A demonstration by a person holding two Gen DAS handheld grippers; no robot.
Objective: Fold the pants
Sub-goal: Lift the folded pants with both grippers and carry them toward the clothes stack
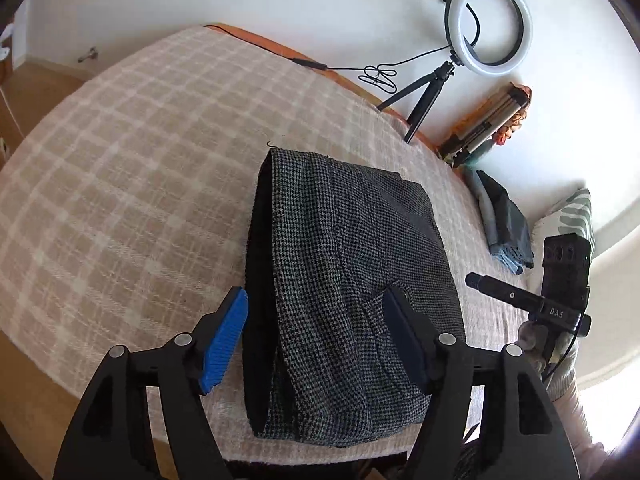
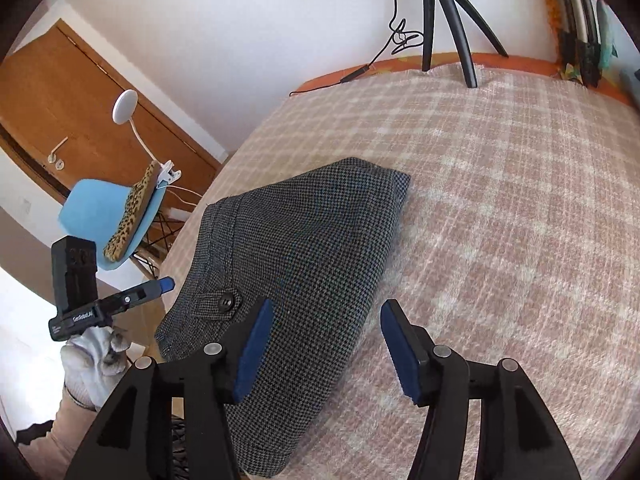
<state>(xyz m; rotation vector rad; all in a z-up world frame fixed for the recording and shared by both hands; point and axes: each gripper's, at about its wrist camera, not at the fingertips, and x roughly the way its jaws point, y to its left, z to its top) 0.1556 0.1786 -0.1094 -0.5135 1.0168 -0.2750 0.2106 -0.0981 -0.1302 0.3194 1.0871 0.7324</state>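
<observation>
Both grippers have their jaws spread apart with nothing pinched between the blue pads. Left gripper hangs over the near end of the folded pants: its left pad sits just off the pants' left edge above the blanket, its right pad is over the fabric, and I can't tell if either one actually touches. Right gripper has its left pad over the pants and its right pad over bare blanket, so the pants' right edge runs between the jaws.

Pants are a grey houndstooth bundle, folded up on the checked pink blanket, stretching away from the jaws, with a buttoned tab just left of the right gripper's left pad.

Further out beyond the jaws, a ring light on a small tripod stands at the far edge of the bed by the wall. Off to the left of the right gripper there's a blue chair and a wooden door.
</observation>
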